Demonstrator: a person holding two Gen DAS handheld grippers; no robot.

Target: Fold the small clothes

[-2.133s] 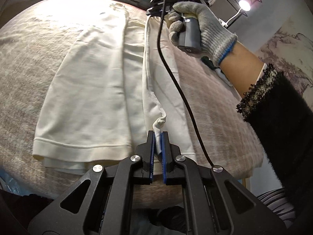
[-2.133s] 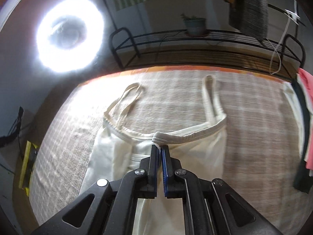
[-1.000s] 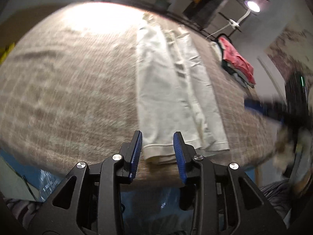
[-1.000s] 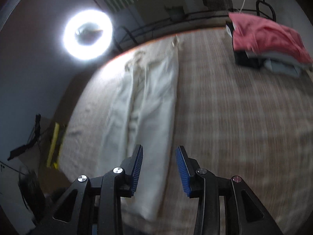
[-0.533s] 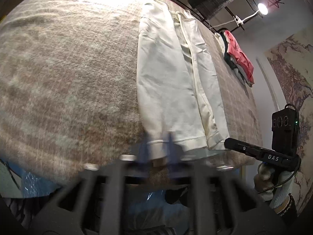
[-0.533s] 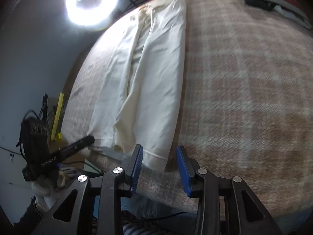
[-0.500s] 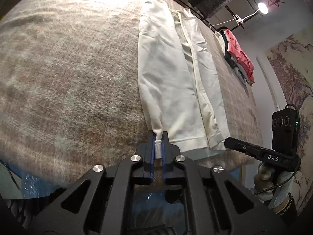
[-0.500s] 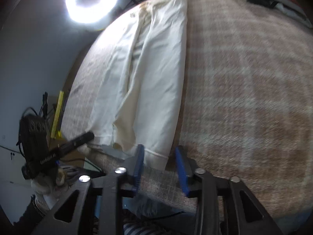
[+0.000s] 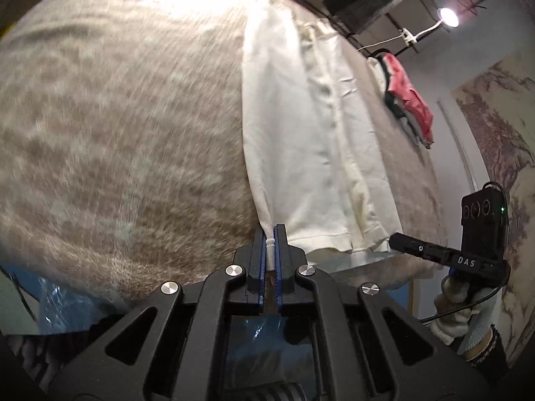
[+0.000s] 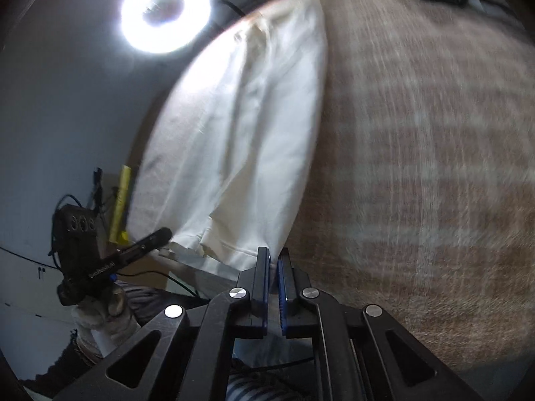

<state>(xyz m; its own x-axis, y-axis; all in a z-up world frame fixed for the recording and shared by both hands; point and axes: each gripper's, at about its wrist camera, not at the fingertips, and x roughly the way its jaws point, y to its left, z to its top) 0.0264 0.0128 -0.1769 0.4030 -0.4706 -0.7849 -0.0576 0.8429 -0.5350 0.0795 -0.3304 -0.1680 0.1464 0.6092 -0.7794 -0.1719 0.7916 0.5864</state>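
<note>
Cream-white knit garment (image 9: 311,140), folded lengthwise into a long narrow strip, lies along the beige-and-brown plaid woven cloth (image 9: 117,117) covering the table. Hem end sits at the near table edge; strap end reaches the far edge, under the ring light (image 10: 165,11).

Left gripper (image 9: 270,244) is clamped on the ribbed hem corner on its side; white fabric shows pinched between the blue pads. Right gripper (image 10: 273,264) has its jaws drawn together on the opposite hem corner; a sliver of white cloth shows between the pads, though that view is motion-blurred, so the depth of the bite is hard to judge.

Step in hand, by my reading: both near corners taken, ready to carry the hem toward the strap end for a crosswise fold.

To do it well:
- lift both corners together and level, so the hem stays straight;
- keep light tension between the hands, so all layers travel as one;
- watch the inner folded flap near the right corner, which looks loosely caught and may slip out;
- lay the hem down square on the far part.

Stack of red and dark folded clothes (image 9: 409,100) sits well apart at the far right of the table, out of the way.
</note>
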